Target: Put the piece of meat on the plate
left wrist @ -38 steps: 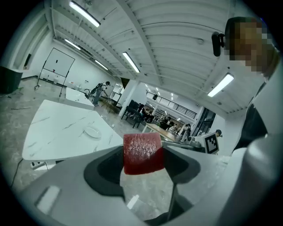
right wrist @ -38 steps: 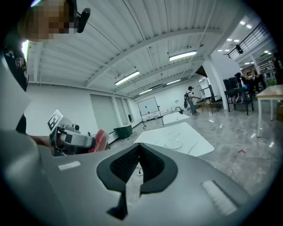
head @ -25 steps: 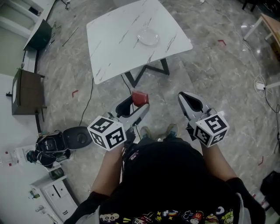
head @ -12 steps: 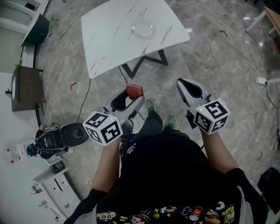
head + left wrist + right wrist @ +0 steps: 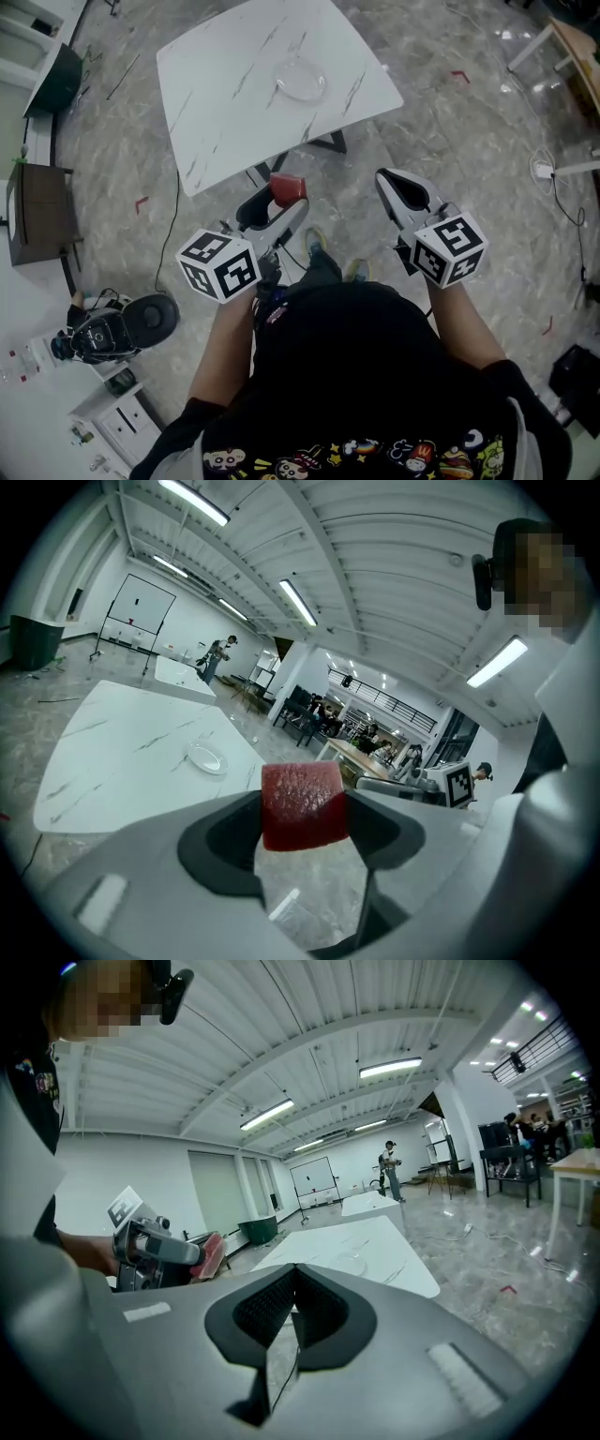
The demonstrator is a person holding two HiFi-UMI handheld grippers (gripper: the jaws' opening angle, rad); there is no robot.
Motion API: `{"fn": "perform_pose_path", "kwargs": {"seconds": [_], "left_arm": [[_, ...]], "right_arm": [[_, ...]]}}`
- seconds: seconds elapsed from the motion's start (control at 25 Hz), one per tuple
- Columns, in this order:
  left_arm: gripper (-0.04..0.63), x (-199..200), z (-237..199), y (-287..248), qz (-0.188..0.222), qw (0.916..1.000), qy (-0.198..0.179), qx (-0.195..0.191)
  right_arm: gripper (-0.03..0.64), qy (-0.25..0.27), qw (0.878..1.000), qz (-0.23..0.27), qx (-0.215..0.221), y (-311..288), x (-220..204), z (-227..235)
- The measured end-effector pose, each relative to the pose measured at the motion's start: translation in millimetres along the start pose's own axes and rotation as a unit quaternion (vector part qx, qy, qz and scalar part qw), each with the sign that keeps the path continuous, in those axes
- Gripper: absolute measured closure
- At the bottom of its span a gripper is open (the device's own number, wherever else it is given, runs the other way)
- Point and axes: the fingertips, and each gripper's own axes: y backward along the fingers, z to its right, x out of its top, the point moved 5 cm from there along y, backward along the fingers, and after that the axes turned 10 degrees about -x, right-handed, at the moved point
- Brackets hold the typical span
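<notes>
Meat piece (image 5: 302, 805) clamped between left hand-held gripper (image 5: 281, 200) jaws, above floor.

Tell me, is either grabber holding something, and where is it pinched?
The left gripper holds the piece of meat, pinched by its two opposite sides, one end poking past the jaw tips. The right gripper holds nothing; its jaws are together.

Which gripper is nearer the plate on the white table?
Left. The left gripper, shut on the piece of meat, hangs just short of the table edge, in line with the plate. The right gripper, shut and empty, is farther off to its right.
</notes>
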Motion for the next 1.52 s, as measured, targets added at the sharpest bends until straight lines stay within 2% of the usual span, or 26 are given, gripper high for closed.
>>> {"fn": "perform_pose_path", "kwargs": {"seconds": [0.52, 0.84, 1.12, 1.52], "left_arm": [[0.324, 38, -84, 4, -0.03, 0.9986, -0.002, -0.045], [0.324, 47, -107, -4, -0.04, 0.9975, 0.003, -0.057], [0.324, 53, -121, -17, -0.036, 0.9984, 0.009, -0.043], [0.324, 68, -138, -75, -0.039, 0.9987, 0.028, 0.018]], "right_arm": [[0.594, -0.014, 0.999, -0.002, -0.051, -63, 16, -32], [0.594, -0.019, 0.998, -0.013, -0.06, -84, 16, -38], [0.594, -0.009, 0.999, -0.018, -0.042, -107, 26, -24], [0.594, -0.013, 0.999, -0.041, 0.022, -148, 39, 40]]}}
